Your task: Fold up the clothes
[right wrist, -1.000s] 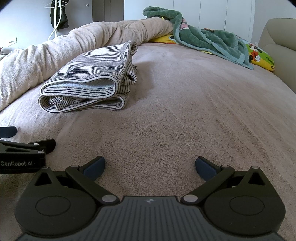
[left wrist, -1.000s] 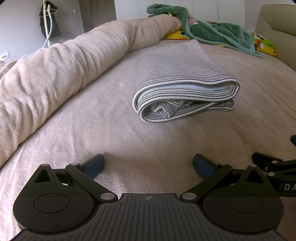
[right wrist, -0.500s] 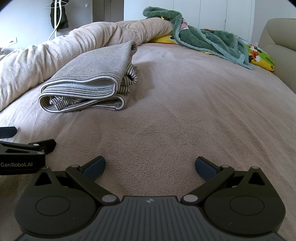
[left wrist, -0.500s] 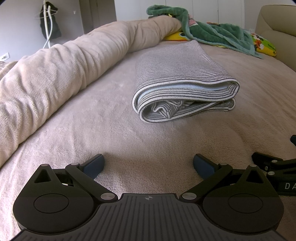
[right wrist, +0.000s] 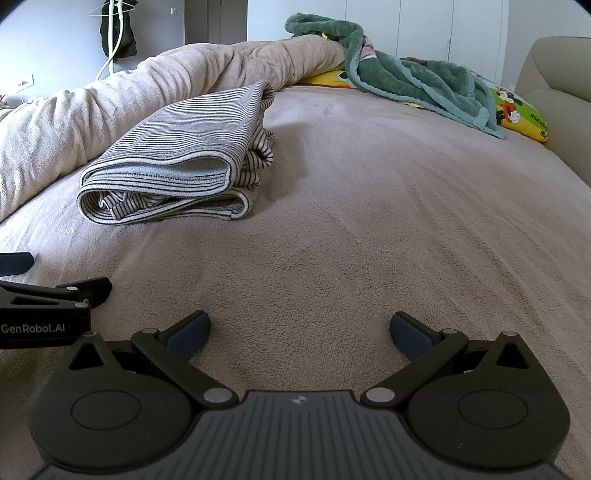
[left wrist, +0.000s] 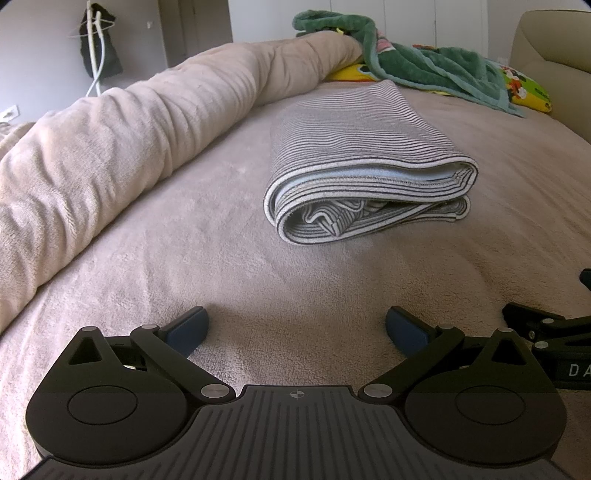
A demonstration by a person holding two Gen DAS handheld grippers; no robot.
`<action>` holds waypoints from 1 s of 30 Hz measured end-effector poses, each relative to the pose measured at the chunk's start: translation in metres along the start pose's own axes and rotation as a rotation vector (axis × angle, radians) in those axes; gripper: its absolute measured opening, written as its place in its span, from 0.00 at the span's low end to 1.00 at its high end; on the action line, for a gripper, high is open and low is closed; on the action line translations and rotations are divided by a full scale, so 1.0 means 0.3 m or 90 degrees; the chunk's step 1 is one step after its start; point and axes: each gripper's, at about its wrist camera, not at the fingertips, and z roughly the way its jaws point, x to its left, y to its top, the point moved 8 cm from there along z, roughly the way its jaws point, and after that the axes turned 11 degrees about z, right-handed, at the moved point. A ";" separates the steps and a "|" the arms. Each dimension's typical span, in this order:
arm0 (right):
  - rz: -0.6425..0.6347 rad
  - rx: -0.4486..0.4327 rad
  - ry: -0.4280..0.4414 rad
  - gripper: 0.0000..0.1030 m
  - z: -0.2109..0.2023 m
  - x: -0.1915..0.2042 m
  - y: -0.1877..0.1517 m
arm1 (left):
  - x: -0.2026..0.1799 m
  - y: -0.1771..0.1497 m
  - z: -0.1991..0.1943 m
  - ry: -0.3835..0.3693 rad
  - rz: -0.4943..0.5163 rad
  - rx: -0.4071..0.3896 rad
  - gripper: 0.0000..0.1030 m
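A grey striped garment (left wrist: 362,147) lies folded into a thick bundle on the beige bedspread (left wrist: 221,258), a short way ahead of both grippers. From the right wrist the same striped garment (right wrist: 184,155) appears ahead and to the left. My left gripper (left wrist: 295,328) rests low over the bedspread, open, with nothing between its blue pads. My right gripper (right wrist: 299,330) is likewise open and empty, beside the left one. Part of the right gripper (left wrist: 546,332) shows at the left view's right edge, and part of the left gripper (right wrist: 44,306) at the right view's left edge.
A rolled beige duvet (left wrist: 110,155) runs along the left side of the bed. A green blanket (right wrist: 399,74) and a yellow cartoon pillow (right wrist: 517,114) lie at the far end. A beige armchair (right wrist: 554,74) stands on the right, a clothes stand (right wrist: 114,33) at far left.
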 end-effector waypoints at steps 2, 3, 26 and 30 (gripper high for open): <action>0.000 0.000 0.000 1.00 0.000 0.000 0.000 | 0.000 0.000 -0.001 0.000 0.000 0.000 1.00; 0.000 0.000 0.000 1.00 0.000 0.000 0.000 | 0.000 0.000 -0.001 0.000 0.000 0.000 1.00; 0.000 0.002 0.000 1.00 -0.003 -0.004 0.003 | -0.003 0.001 -0.010 -0.002 -0.001 0.013 1.00; 0.000 0.003 0.000 1.00 -0.003 -0.004 0.002 | -0.004 -0.001 -0.011 -0.002 -0.001 0.013 1.00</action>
